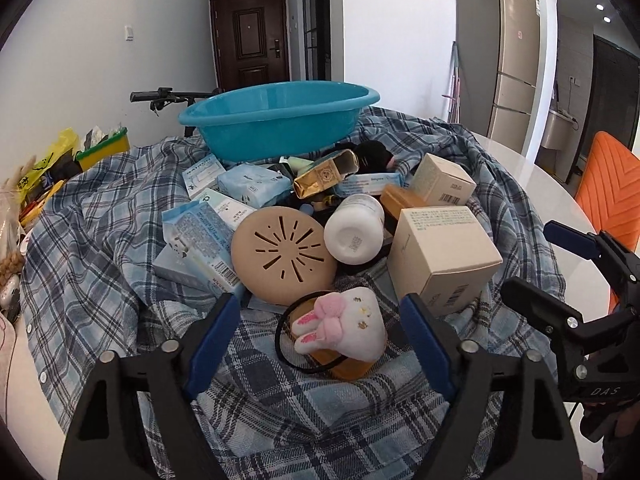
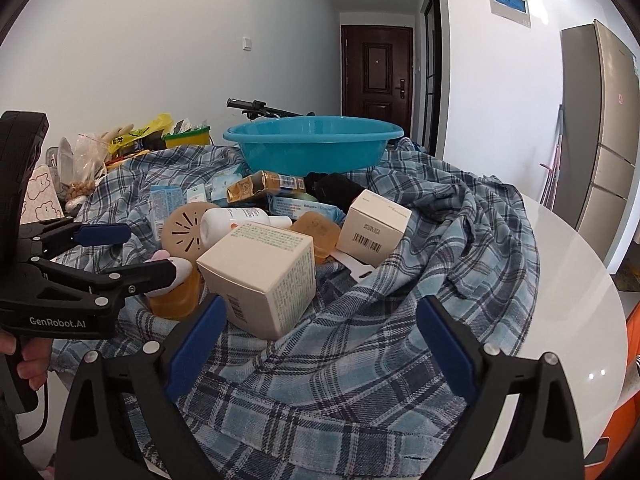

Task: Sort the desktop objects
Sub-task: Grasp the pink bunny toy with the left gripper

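Observation:
A pile of small objects lies on a blue plaid shirt (image 1: 100,264) over a white table. In the left wrist view my left gripper (image 1: 319,300) is open, its blue pads on either side of a plush bunny hair tie (image 1: 344,324) that rests on an orange jar (image 1: 352,366), without touching it. Behind these lie a tan slotted disc (image 1: 280,256), a white bottle (image 1: 354,228) and a cream box (image 1: 440,252). My right gripper (image 2: 323,302) is open, and the same cream box (image 2: 260,276) stands just ahead near its left finger. A teal basin (image 1: 280,120) stands at the back.
Blue wipe packs (image 1: 200,236), a gold carton (image 1: 326,176), a second cream box (image 2: 374,224) and a black object (image 1: 374,154) fill the pile. Bags and a yellow-green box (image 1: 106,148) crowd the table's left. An orange chair (image 1: 612,196) stands at the right. Bare white tabletop (image 2: 568,280) shows to the right.

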Demonstrator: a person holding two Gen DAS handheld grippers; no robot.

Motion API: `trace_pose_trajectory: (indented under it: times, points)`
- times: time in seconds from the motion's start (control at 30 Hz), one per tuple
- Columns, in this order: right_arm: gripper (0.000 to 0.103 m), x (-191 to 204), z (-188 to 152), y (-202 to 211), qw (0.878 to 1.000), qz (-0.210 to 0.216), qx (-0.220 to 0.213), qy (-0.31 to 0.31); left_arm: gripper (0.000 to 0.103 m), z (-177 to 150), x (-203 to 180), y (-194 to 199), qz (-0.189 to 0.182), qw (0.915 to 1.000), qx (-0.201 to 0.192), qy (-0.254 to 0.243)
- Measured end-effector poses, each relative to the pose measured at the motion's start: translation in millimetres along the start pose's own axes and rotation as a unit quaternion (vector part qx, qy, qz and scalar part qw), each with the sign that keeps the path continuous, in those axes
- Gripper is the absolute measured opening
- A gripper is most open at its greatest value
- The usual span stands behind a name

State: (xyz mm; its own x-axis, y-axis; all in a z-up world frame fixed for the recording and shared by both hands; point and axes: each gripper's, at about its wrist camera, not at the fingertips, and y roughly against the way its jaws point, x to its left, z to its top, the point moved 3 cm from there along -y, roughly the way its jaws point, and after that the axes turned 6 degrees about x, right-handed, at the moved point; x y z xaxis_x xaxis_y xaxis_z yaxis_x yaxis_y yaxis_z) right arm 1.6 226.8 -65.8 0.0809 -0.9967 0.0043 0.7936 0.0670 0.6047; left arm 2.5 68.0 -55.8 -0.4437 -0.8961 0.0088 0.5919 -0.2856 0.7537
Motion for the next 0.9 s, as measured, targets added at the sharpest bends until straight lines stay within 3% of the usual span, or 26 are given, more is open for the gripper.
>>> trace_pose_trajectory:
  times: [0.13,0.2,0.27,0.57,0.9]
  points:
    - [0.095,-4.0,-0.6,-3.1,1.0,-0.004,0.002,-0.005,0.061,-1.4,-2.2,-11.3,-0.035,0.9991,0.021,0.003]
    - [0.094,-6.4,-0.6,-4.4,1.0,-0.005,0.004,-0.007,0.044,-2.1,-2.8,-13.6,-0.049,0.9985,0.025,0.006]
    - [0.093,-8.7,-0.6,-4.8,1.0,-0.007,0.004,-0.008,0.033,-2.1,-4.0,-13.9,-0.064,0.9977,0.024,0.003]
    - [0.09,-12.2,2.1,-5.4,1.0,-0.005,0.002,-0.01,0.031,-2.3,-3.9,-4.2,-0.061,0.9981,0.004,0.002]
    - [0.09,23.2,21.6,-12.1,0.999,0.028,-0.006,0.032,0.031,-1.8,27.1,17.2,0.024,0.9979,-0.039,0.046]
